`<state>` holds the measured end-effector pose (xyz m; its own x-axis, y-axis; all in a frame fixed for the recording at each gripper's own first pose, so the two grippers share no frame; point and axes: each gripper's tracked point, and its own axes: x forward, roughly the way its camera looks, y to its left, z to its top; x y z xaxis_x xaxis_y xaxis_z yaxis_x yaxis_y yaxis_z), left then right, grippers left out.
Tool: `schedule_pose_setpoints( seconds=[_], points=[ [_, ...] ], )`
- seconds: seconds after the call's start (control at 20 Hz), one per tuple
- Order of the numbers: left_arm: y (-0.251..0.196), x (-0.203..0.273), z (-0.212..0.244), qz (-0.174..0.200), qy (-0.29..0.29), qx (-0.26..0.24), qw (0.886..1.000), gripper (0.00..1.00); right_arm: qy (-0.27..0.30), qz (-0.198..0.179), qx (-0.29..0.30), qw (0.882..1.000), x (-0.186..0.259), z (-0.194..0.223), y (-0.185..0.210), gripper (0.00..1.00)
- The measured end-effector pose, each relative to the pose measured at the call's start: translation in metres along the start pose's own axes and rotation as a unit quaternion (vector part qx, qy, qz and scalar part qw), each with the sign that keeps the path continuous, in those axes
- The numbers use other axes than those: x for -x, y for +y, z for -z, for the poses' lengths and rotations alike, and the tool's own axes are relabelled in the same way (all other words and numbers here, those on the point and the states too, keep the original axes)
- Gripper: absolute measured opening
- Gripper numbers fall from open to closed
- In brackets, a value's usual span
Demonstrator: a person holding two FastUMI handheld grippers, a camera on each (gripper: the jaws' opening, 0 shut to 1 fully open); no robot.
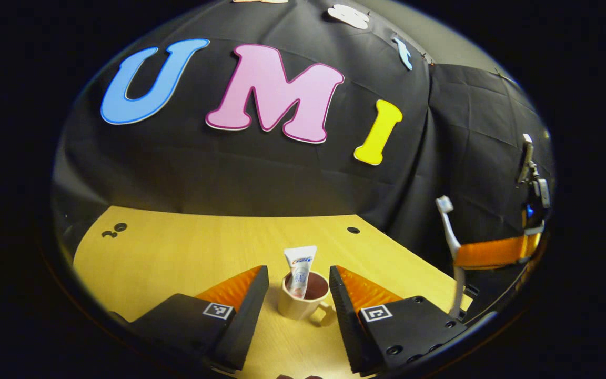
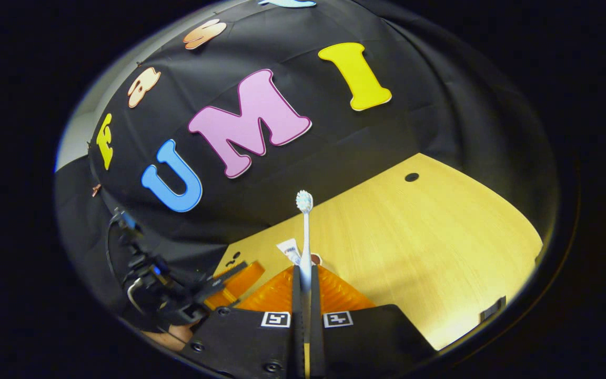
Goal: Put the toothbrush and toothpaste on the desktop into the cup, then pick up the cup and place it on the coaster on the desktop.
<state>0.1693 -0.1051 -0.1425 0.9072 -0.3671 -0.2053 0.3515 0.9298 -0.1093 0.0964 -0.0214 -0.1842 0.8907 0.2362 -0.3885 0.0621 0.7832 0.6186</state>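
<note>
Right tongs (image 2: 303, 287) clamp toothbrush (image 2: 304, 231) upright

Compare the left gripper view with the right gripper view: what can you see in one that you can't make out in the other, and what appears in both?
Left gripper view: the whole cup with its handle, standing on the table between the open fingers of the left gripper.

Right gripper view: the right gripper closed on the toothbrush, seen along its own fingers with the bristles pointing away, plus a wide bare stretch of table.

Both: the toothbrush, the toothpaste standing in the cup, the table, both grippers, and the black cloth wall.
</note>
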Motion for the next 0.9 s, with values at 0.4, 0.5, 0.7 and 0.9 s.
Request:
schedule_pose_setpoints(
  seconds=[0.4, 0.5, 0.7, 0.9],
  points=[
    [0.049, 0.113, 0.03, -0.055, 0.027, 0.049, 0.997, 0.73, -0.018, -0.011, -0.005, 1.0, -0.088, -0.006, 0.011, 0.08],
    [0.061, 0.134, 0.042, -0.069, 0.036, 0.051, 0.996, 0.73, -0.02, 0.0, -0.011, 1.0, -0.107, -0.009, 0.002, 0.08],
    [0.077, 0.165, 0.051, -0.106, 0.04, 0.056, 0.992, 0.74, -0.023, 0.019, -0.028, 0.999, -0.148, -0.008, -0.016, 0.08],
    [0.088, 0.199, 0.066, -0.138, 0.048, 0.069, 0.987, 0.73, -0.014, 0.02, -0.009, 1.0, -0.175, 0.01, -0.017, 0.08]
  ],
)
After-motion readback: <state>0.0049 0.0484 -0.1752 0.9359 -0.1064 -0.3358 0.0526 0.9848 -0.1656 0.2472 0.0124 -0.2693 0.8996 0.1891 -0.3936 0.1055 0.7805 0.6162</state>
